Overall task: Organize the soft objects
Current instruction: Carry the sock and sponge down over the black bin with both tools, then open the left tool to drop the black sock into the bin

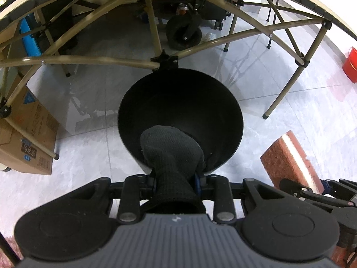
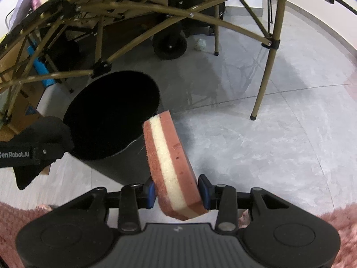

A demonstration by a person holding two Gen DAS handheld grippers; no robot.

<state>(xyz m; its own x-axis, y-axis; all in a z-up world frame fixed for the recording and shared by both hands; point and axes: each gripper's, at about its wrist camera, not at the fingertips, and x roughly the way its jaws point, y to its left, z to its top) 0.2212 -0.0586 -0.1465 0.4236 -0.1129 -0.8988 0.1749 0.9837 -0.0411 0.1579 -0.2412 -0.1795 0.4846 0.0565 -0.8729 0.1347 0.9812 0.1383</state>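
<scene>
Left gripper [image 1: 176, 182]: fingers clamped on dark knit sock [image 1: 173, 154], above near rim of black bin [image 1: 232, 116] on floor | Right gripper [image 2: 176, 195]: fingers pinching striped sponge [image 2: 170, 163] beside bin | Risk: sock snags rim; sponge drops outside.
</scene>
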